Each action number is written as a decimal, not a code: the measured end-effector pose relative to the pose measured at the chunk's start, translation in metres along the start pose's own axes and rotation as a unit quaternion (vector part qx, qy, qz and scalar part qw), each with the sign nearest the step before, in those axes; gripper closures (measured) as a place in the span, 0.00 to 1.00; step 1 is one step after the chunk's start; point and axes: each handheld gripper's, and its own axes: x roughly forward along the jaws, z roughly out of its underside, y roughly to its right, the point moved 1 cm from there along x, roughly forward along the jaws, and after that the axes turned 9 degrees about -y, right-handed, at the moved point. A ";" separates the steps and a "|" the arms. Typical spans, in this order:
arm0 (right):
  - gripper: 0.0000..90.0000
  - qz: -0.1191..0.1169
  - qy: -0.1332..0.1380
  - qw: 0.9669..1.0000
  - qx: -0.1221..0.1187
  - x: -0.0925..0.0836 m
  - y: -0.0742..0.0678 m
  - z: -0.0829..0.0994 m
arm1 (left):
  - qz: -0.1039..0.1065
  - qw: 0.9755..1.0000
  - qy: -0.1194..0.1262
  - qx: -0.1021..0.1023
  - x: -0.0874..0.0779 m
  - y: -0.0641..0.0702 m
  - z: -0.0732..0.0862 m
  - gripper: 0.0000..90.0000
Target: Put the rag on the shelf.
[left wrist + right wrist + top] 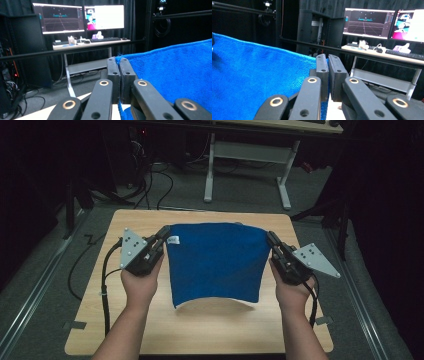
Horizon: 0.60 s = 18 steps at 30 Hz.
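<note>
Surface (pixel 210 330) of pale wood lying under everything, hands coming in from its near edge. Cloth (pixel 216 262), blue, being held up above the middle of the surface, stretched between both grippers, top edge taut, lower edge curling and showing a white underside near the surface. Hanging in the left gripper view as a blue sheet (pixel 175 75) to the right of the fingers, and in the right gripper view (pixel 257 75) to their left. Left gripper (pixel 164 236) pinching the cloth's top left corner, fingers (pixel 113 72) pressed together on the hem. Right gripper (pixel 270 238) pinching the top right corner, fingers (pixel 322 72) narrowed onto the edge. White tag (pixel 173 240) sitting on the cloth just beside the left gripper.
</note>
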 end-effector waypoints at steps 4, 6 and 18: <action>0.97 0.004 0.005 1.000 0.003 0.002 0.003 -0.005 | -0.003 1.000 0.004 0.000 0.005 -0.006 -0.005 0.99; 0.97 0.006 0.006 1.000 0.002 0.004 0.004 -0.007 | -0.005 1.000 0.005 -0.003 0.008 -0.008 -0.007 0.99; 0.97 0.013 0.006 1.000 0.010 0.017 0.011 -0.015 | -0.022 1.000 -0.003 0.000 0.026 -0.020 -0.019 0.99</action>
